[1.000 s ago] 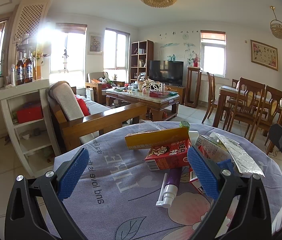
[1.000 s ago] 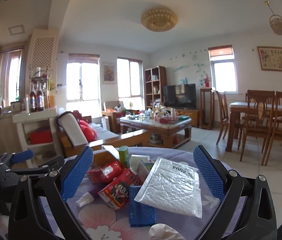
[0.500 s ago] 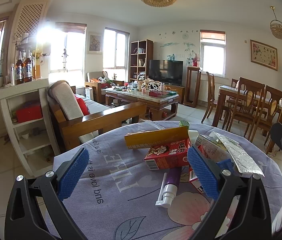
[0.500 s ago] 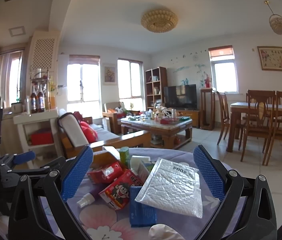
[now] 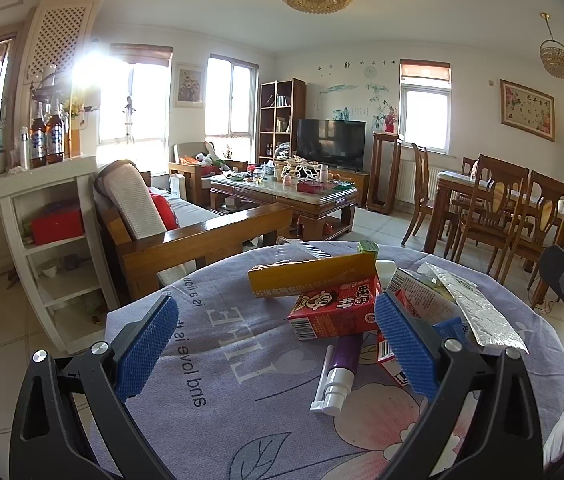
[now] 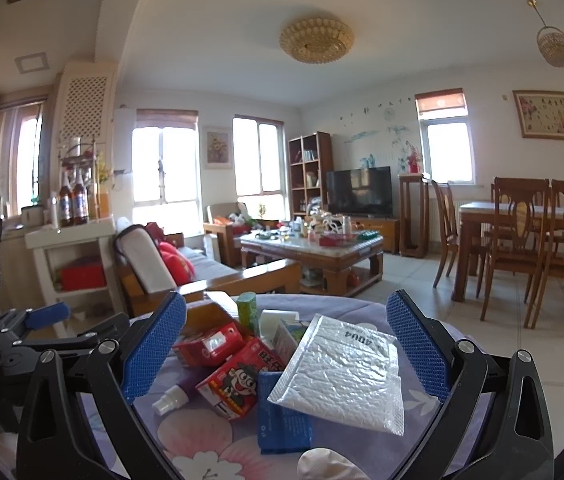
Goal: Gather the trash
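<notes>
Table (image 5: 209, 364) covering: matt printed cloth. My jaws carry rough, dimpled blue pads (image 5: 147, 346) on matt black plastic frames. Mailer (image 6: 342, 372): glossy crinkled bubble plastic. Cartons (image 5: 334, 308): smooth printed card, slight sheen. Tube (image 5: 340, 372): glossy plastic. Sofa frame (image 5: 201, 240): polished wood.

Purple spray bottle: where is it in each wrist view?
Left wrist: purple spray bottle lies low centre, white nozzle toward the camera, under the red carton.
Right wrist: lower left, beside the left jaw.
Shared landmark: the red carton, touching the bottle.
</notes>
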